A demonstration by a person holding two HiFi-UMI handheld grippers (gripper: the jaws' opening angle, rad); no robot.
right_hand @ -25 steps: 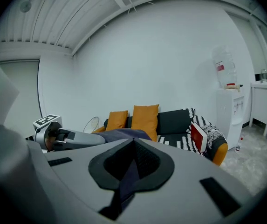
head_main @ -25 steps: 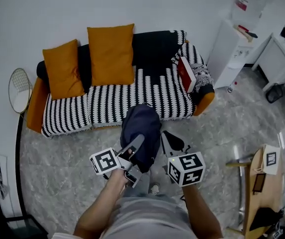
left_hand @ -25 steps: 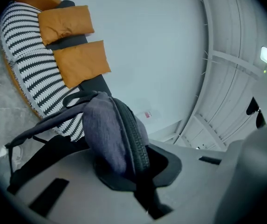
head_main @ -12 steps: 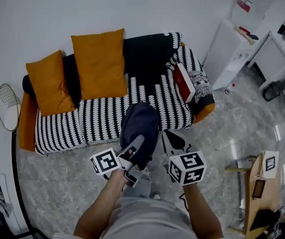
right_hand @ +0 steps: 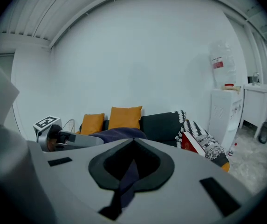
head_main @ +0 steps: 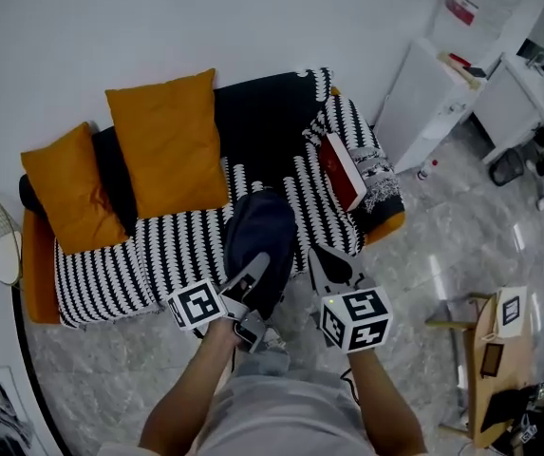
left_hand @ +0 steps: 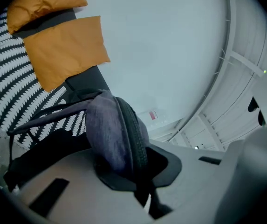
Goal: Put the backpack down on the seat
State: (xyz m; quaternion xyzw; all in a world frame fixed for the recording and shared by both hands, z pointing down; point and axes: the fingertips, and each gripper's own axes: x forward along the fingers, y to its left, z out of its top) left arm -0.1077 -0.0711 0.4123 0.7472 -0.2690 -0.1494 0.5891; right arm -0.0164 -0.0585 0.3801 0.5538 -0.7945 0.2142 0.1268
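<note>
A dark navy backpack hangs in front of me, over the front edge of the black-and-white striped sofa seat. My left gripper is shut on the backpack's fabric; the left gripper view shows the bag bunched between the jaws, with a strap trailing left. My right gripper is shut on a dark blue strap that runs through its jaws. In the right gripper view the backpack lies just past the jaw tips, with the left gripper beside it.
Two orange cushions lean on the sofa back at left. A red book rests against the sofa's right arm. A white cabinet with a water bottle stands right of the sofa, and a small wooden table at my right.
I have come closer to the sofa, which has slid down and left in the head view. The backpack now overlaps the seat's front edge. Both grips are unchanged.
</note>
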